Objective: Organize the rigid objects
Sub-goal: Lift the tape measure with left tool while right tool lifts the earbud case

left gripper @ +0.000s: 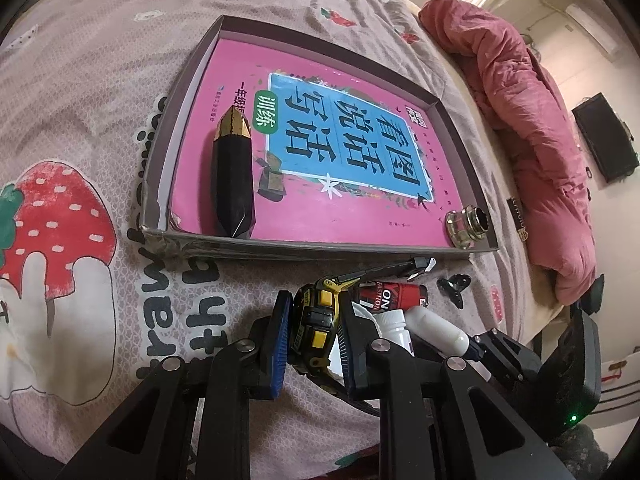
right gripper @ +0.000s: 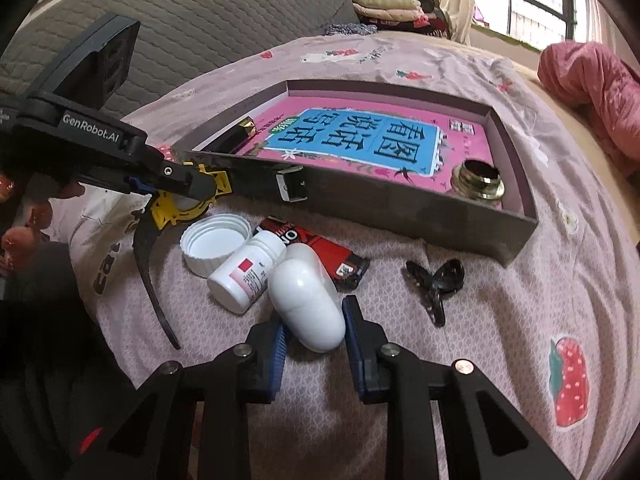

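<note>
**Both grippers engaged beside the shallow box**

The left gripper clamps a yellow-and-black tape measure; its steel blade runs out across the box's near wall. The gripper's frame hides the measure's lower half. The right gripper straddles a smooth white plastic capsule-shaped bottle; pad contact is unclear. Just beyond, a white pill bottle, white ribbed cap, red-black lighter and black hair clip crowd the strawberry-print bedsheet. The grey cardboard box holds a pink book, leaving open room centrally.
</note>
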### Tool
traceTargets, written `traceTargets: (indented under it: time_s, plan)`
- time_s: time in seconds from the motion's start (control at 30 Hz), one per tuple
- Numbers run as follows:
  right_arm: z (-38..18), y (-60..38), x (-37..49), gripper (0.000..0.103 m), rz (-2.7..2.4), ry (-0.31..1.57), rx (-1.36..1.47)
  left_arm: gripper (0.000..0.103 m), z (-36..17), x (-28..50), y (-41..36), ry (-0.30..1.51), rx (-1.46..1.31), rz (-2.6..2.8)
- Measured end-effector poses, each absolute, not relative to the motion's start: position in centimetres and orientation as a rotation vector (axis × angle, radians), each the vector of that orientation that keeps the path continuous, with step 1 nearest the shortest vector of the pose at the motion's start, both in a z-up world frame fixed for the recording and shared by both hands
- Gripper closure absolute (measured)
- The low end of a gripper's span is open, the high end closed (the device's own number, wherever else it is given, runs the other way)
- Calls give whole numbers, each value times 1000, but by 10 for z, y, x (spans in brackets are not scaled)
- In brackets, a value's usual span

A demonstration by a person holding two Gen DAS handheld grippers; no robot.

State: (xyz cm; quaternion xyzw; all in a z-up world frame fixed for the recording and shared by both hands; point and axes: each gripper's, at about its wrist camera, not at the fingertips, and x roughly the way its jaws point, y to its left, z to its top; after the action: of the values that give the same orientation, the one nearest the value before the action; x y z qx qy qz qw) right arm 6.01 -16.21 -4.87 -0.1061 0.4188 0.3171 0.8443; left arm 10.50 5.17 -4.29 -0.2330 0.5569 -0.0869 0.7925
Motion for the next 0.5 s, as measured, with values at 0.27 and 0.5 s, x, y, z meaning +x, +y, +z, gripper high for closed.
traceTargets:
  time_s: [0.27,0.5]
  plan:
    - [-43,-152,58,76,680,810,-277,81,-42,104,53,1198,-506,-186]
    - [-36,-159,62,81,686,807,-212,82,-41,102,54,1190,-502,-181]
